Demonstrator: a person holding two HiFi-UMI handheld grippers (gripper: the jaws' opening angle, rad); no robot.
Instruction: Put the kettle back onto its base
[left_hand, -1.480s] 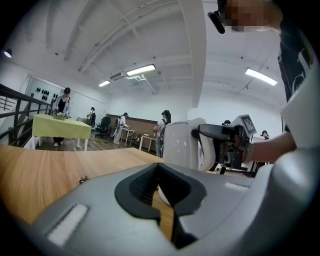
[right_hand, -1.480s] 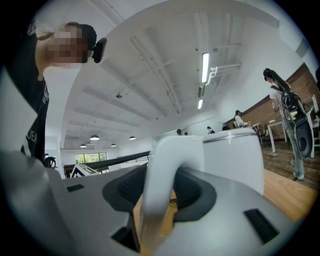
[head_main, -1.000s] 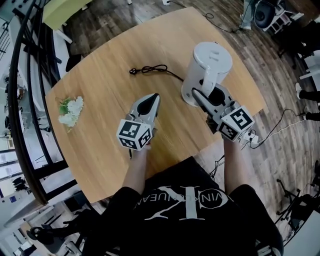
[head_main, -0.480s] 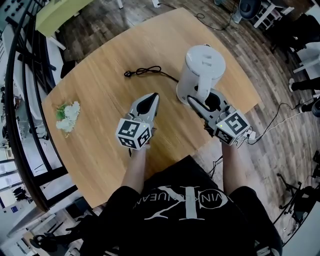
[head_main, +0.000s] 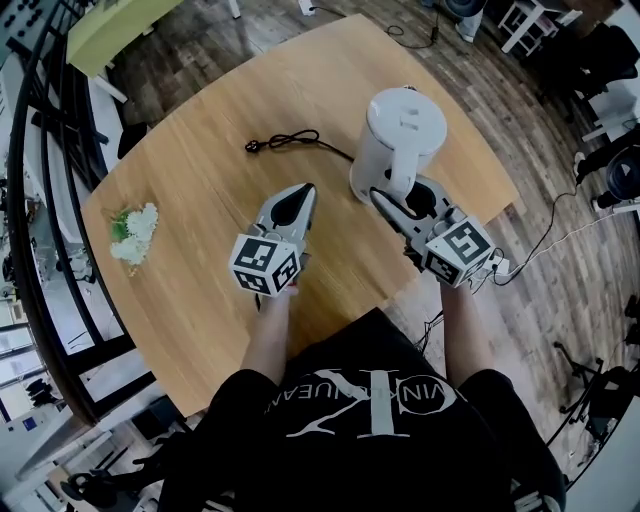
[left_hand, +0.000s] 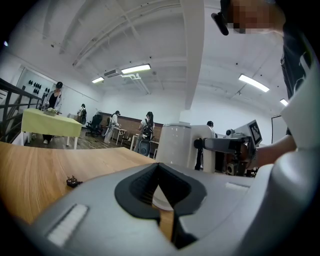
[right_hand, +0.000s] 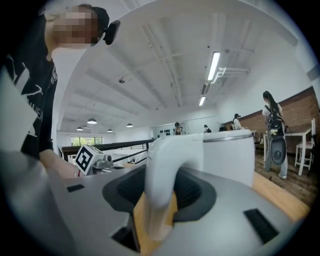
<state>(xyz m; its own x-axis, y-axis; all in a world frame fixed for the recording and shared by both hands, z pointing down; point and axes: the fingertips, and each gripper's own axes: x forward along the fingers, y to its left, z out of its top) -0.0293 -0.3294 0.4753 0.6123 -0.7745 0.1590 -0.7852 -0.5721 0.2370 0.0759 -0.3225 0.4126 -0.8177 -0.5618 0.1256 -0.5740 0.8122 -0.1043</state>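
While its curved handle (right_hand: 162, 170) is pinched between the jaws of the right gripper (head_main: 402, 195), the white cylindrical plastic kettle (head_main: 405, 125) stands upright near the far right edge of the round light wooden table (head_main: 200, 190); whether its base lies underneath cannot be told. A thin black power cord with plug (head_main: 300, 138) trails left from the kettle's foot. Just left of the kettle is the left gripper (head_main: 298, 195), jaws pressed together on nothing. A small bunch of white flowers (head_main: 132, 228) lies at the table's left edge
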